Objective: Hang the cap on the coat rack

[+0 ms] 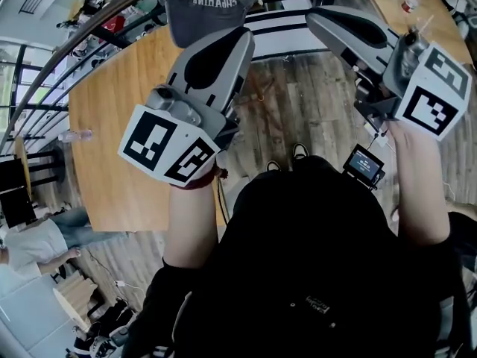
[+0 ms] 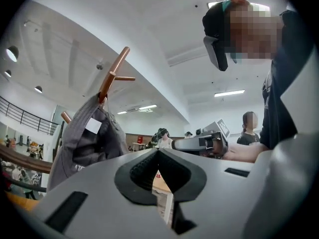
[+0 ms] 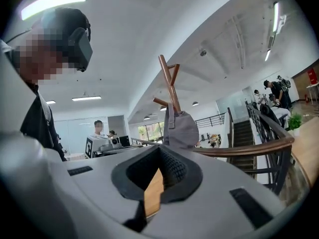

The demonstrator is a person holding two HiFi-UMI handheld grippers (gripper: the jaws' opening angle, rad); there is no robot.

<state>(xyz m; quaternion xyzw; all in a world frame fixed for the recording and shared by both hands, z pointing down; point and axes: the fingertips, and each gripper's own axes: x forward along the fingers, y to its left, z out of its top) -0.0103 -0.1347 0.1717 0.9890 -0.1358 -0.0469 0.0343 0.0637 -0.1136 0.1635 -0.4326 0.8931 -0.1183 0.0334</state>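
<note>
The grey cap [image 1: 205,6] hangs on the copper coat rack [image 2: 112,76], at the top edge of the head view. In the left gripper view the cap [image 2: 84,143] hangs left of the jaws, its inside and white label showing. In the right gripper view the cap [image 3: 182,128] sits under the rack's pegs [image 3: 169,81], beyond the jaw tips. My left gripper [image 1: 240,34] is shut and empty, just below and right of the cap. My right gripper [image 1: 313,17] is also shut with nothing in it, further right. Both point level, clear of the cap.
A wooden table [image 1: 127,103] lies below to the left with a water bottle [image 1: 74,135] on it. A curved railing [image 1: 74,43] runs behind it. A small screen device [image 1: 365,164] hangs at my right. Stairs [image 3: 241,133] and people [image 2: 249,128] are in the background.
</note>
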